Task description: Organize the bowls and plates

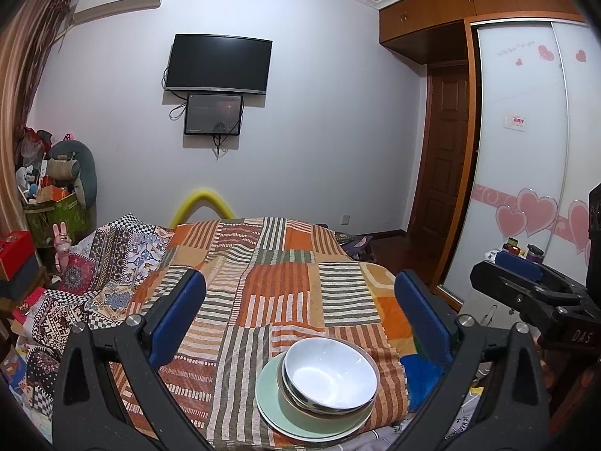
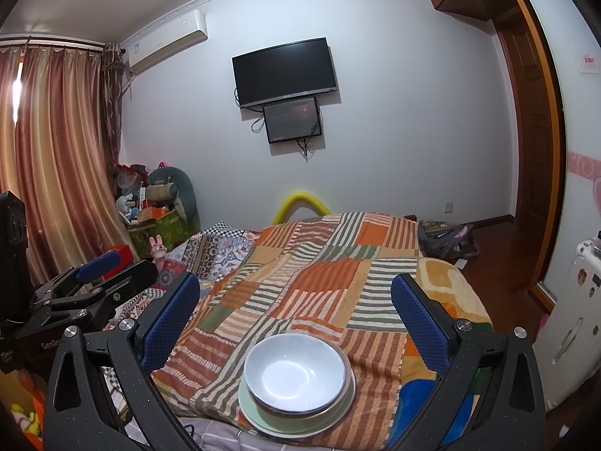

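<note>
Across the striped patchwork bedspread (image 1: pixel 263 274), my wide-spread, empty left gripper (image 1: pixel 300 315) and right gripper (image 2: pixel 296 315) hover above the white ceramic bowls (image 2: pixel 295 374) stacked on the pale green round plate (image 2: pixel 259 417), which lies just below both, more centred under the right.

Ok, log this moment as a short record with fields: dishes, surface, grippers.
dishes: white bowl nested in a second bowl, both on a pale green plate
surface: striped patchwork blanket on a bed; stack near its front edge
left gripper: open, empty, above the stack
right gripper: open, empty, above the stack
contact: none
</note>
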Demonstrator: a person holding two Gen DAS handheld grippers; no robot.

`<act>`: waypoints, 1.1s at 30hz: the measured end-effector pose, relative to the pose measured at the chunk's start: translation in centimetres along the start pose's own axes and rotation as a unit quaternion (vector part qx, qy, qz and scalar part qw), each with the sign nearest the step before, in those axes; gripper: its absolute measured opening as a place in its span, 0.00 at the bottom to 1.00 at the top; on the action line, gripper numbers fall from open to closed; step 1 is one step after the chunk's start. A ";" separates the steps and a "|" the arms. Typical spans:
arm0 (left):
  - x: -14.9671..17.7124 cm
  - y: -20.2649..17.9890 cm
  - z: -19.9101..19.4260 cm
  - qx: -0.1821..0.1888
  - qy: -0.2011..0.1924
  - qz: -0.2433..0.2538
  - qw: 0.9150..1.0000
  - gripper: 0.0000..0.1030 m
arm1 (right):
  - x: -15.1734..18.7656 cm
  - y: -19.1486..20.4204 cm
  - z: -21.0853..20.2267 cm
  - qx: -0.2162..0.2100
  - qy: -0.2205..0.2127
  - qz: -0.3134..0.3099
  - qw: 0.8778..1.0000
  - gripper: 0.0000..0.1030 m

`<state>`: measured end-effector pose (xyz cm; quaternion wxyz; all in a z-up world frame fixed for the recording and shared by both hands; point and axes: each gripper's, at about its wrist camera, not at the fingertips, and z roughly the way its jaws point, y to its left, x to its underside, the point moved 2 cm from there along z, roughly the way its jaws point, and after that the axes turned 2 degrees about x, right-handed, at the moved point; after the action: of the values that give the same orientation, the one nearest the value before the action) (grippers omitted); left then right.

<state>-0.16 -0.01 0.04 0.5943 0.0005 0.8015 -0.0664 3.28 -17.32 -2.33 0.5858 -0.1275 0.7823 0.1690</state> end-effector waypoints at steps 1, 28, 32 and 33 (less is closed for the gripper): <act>0.0 0.0 0.0 0.000 0.000 0.000 1.000 0.99 | 0.0 0.0 0.0 0.000 0.000 0.000 1.000 0.99; 0.1 0.0 0.4 0.006 0.007 -0.001 1.000 1.00 | 0.1 0.2 0.0 -0.006 0.005 0.003 1.000 0.99; 0.1 0.0 0.4 0.008 0.007 0.000 1.000 1.00 | 0.1 0.2 0.0 -0.006 0.005 0.003 1.000 0.99; 0.1 0.0 0.4 0.009 0.008 0.000 1.000 1.00 | 0.1 0.1 0.0 -0.006 0.006 0.003 1.000 0.99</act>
<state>0.24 -0.03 -0.17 0.5881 0.0062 0.8055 -0.0734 3.20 -17.20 -2.42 0.5801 -0.1292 0.7850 0.1750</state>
